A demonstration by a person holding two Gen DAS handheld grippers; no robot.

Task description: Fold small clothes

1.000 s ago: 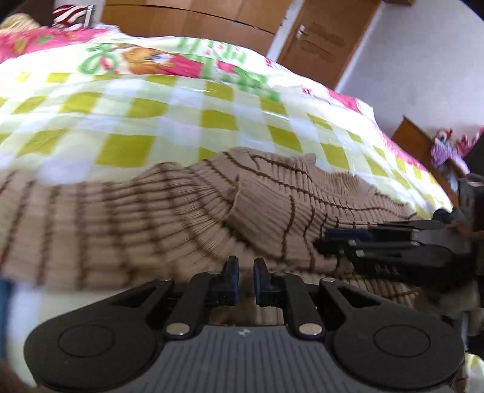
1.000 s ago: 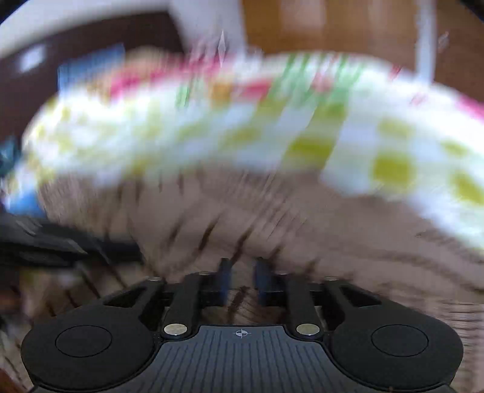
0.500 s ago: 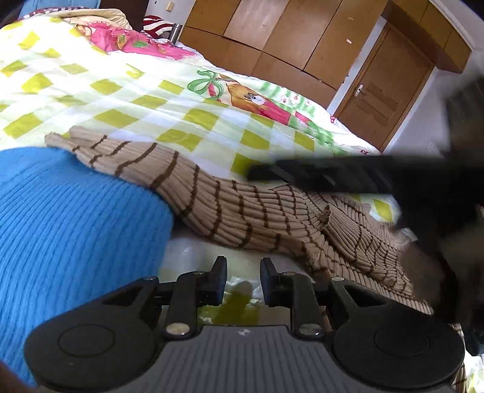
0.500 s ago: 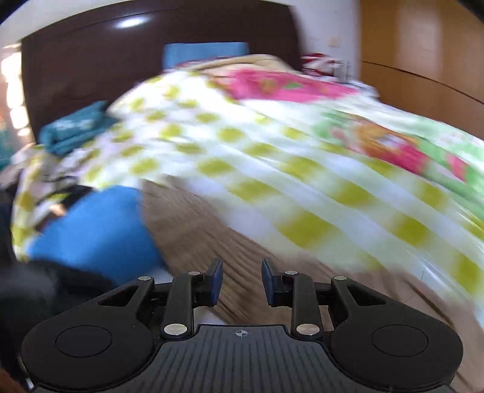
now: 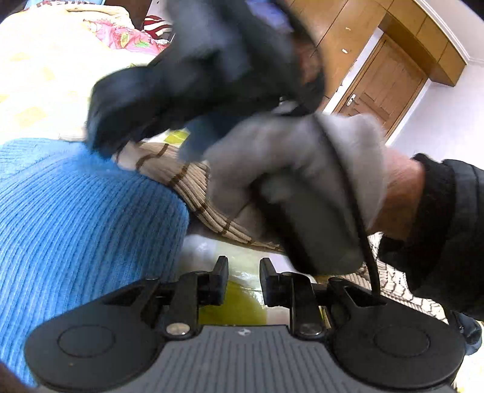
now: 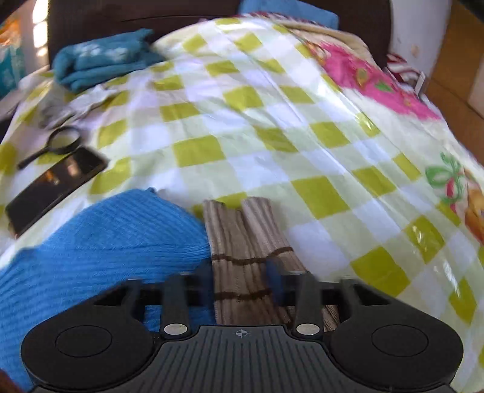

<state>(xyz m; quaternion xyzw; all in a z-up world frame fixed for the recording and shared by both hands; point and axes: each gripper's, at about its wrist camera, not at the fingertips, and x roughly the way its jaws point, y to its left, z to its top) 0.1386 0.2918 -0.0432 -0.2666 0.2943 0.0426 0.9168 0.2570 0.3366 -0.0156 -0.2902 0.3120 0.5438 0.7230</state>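
The left claw (image 5: 240, 276) hangs low over the bed's checked green-and-white cover (image 6: 272, 127), its two fingers a small gap apart with nothing between them. Under that gap lies a yellow-green patch of the cover. Just ahead of it, the gloved right hand (image 5: 302, 169) grips the handle of the other tool, which crosses the left wrist view as a dark, blurred shape.

The tan ribbed sweater with dark brown stripes (image 5: 193, 187) lies on the bed just beyond the left claw, partly hidden by that hand. A folded bright blue knit garment (image 5: 75, 217) sits to its left, touching it.

In the right wrist view, the right claw (image 6: 242, 287) stands wide open, its fingertips blurred, straddling the sweater's narrow striped sleeve (image 6: 242, 241), which runs forward between them. Whether the fingers touch the cloth cannot be told. The blue knit (image 6: 106, 251) lies against the sleeve's left edge.

Farther left on the cover rest a dark phone (image 6: 54, 184) and a magnifying glass (image 6: 57, 143), close together. A teal towel (image 6: 103, 57) is bunched near the dark headboard (image 6: 136, 18).
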